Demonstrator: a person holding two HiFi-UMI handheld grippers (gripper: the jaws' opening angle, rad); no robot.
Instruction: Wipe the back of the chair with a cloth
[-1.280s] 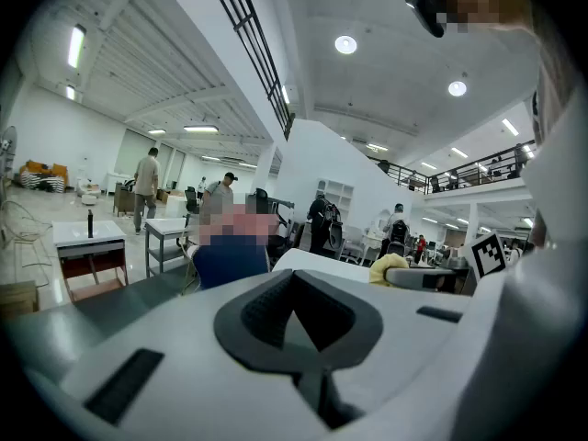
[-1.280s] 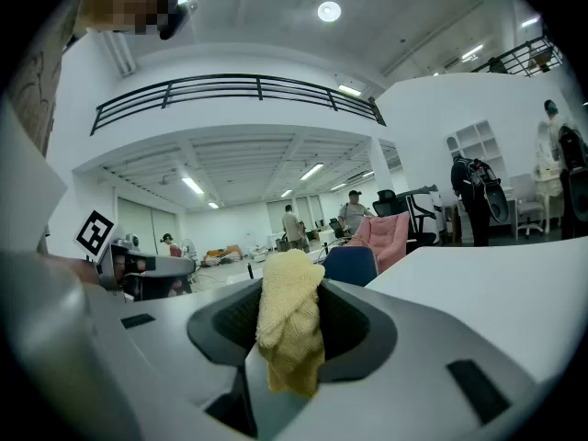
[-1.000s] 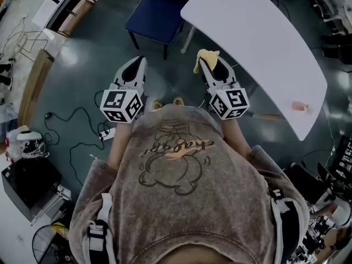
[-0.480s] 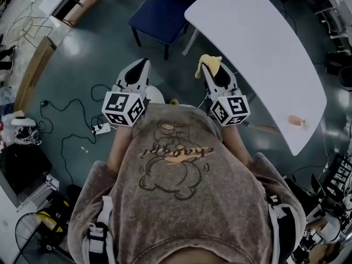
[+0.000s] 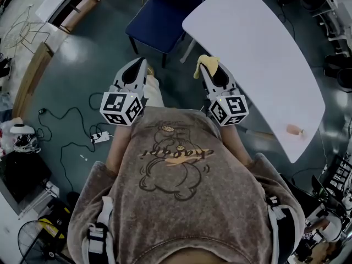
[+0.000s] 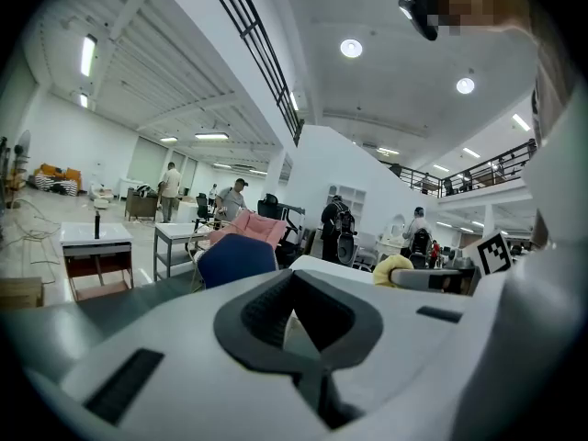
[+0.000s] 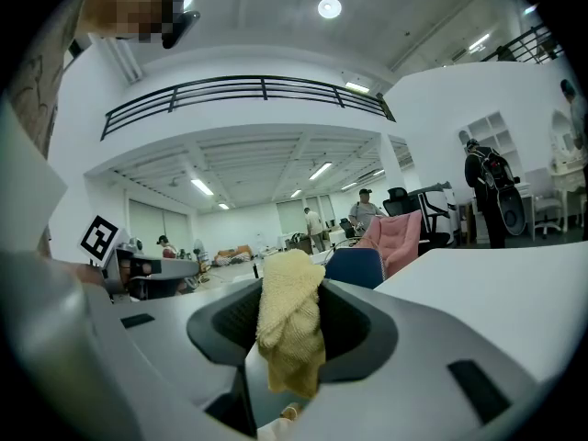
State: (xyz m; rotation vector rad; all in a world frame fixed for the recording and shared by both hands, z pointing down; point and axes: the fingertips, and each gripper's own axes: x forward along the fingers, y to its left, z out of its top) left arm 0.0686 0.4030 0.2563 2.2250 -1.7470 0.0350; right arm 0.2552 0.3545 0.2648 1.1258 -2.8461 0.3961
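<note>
Head view, centre: right gripper (image 5: 209, 70) pinches a yellow cloth (image 5: 203, 62) beside the white table (image 5: 258, 54). Left gripper (image 5: 141, 65) has its jaws together, empty, below the blue chair (image 5: 157, 26).

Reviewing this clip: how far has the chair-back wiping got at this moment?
Done: the yellow cloth is picked up and clamped in the right gripper. In hand: the person stands short of the blue chair, with both grippers held out toward it; the left gripper is shut on nothing. Left: all of the wiping, since the cloth is not touching the chair's back.
</note>
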